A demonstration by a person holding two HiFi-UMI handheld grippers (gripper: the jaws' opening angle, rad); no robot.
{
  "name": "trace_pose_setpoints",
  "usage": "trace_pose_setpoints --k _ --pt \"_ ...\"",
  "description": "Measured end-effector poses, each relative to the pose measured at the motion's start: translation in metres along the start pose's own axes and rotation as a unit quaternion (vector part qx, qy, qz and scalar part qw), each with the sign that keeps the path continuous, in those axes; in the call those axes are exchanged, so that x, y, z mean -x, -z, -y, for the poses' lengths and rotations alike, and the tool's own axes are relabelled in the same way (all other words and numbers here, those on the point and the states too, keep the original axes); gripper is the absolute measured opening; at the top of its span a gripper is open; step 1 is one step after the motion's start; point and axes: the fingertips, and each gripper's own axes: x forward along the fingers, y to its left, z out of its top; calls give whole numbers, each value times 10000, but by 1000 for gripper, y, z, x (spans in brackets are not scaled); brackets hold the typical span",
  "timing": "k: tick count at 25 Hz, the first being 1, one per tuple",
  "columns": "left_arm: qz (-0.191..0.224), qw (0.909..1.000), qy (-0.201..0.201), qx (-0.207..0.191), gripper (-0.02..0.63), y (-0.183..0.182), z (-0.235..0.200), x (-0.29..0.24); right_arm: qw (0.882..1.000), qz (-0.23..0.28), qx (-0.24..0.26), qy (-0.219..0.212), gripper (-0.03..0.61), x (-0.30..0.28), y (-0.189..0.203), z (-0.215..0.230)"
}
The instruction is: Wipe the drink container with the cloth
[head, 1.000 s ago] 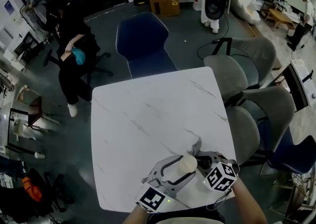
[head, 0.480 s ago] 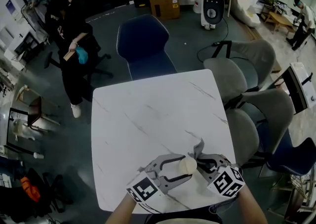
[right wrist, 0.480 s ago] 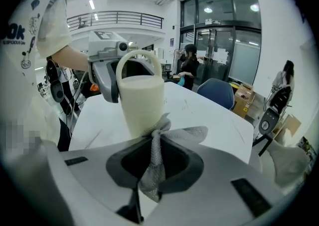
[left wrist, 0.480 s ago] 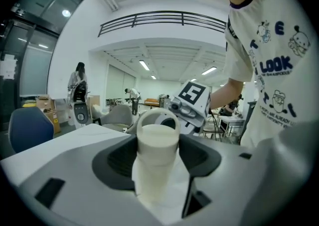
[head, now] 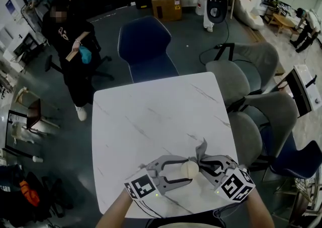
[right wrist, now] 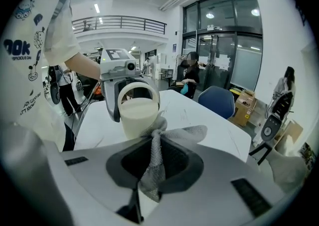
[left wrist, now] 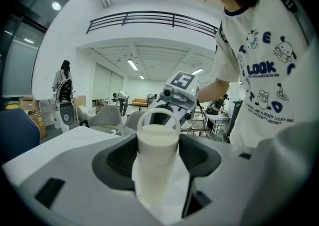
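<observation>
Here, the left gripper grasps the cup over the table's 6 o'clock edge, steadying it; the right gripper, clenched on the cloth, meets its 3 o'clock side.

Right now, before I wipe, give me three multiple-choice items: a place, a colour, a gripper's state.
1. Where is the drink container? A between the left gripper's jaws; B between the right gripper's jaws; C clear of both.
2. What colour is the cloth? A red; B grey; C blue.
3. The right gripper is: A open, empty; B shut on the drink container; C shut on the cloth.
Answers: 1 A, its pads flank the drink container; 2 B, grey mesh; 3 C, its jaws pinch the cloth.
</observation>
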Motion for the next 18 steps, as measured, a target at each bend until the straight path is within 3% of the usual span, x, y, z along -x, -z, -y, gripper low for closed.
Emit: trace_pose_setpoints --k 7,18 --pt "-93 9995 266 -118 270 1 1 2 9984 -218 469 -238 51 -3 -3 -1" --pt "-94 9992 353 -162 270 0 4 -1 9945 -615 652 -535 51 -29 28 -2"
